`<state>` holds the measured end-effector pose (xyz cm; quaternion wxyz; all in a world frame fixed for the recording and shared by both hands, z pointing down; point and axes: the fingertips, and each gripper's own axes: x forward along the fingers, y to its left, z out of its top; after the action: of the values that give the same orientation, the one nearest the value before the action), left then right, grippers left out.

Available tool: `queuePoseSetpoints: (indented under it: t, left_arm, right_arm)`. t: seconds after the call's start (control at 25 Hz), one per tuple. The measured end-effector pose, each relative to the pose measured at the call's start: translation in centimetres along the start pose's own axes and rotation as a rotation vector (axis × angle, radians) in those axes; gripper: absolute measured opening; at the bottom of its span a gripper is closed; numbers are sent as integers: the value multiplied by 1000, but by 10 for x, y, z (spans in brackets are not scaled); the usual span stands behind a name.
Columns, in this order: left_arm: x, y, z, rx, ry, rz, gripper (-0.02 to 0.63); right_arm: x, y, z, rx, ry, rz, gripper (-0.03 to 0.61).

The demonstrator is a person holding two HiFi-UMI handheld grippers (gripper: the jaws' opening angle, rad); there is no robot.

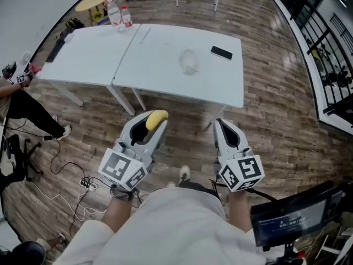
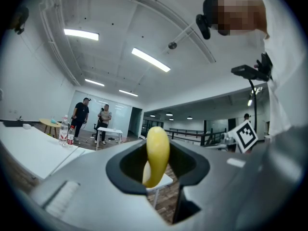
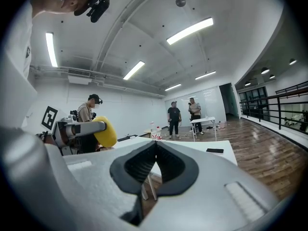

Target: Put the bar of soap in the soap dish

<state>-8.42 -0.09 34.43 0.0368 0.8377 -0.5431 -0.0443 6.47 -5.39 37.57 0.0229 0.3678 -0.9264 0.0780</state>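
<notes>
Two white tabletops, left (image 1: pixel 83 54) and right (image 1: pixel 165 68), set edge to edge ahead. Nearer, side by side above the wood floor and short of the tabletops, two tools: left hand-held gripper (image 1: pixel 154 120) clamped on a load, right hand-held gripper (image 1: pixel 222 123) with jaws pressed together on nothing. At the far edge by the seam, two bottles (image 1: pixel 114 14) (image 1: pixel 126 16) standing together. On the right tabletop, one clear soap dish (image 1: pixel 189 61), with one black phone (image 1: pixel 221 52) apart to its right. One yellow bar of soap (image 2: pixel 157 150), up between the left jaws, well apart from the dish.
</notes>
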Motion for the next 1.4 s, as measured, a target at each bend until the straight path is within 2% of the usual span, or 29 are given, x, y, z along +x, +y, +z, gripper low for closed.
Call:
queuePoseSetpoints:
  t: [0.84,1.4]
  left_arm:
    - [69,8,3,0,5,7,135]
    - [81,11,-5,-8,18,24,135]
  right_arm:
    - [30,-64,20,10,-31,-10,3]
    - [43,-78,18,5,-16,11,3]
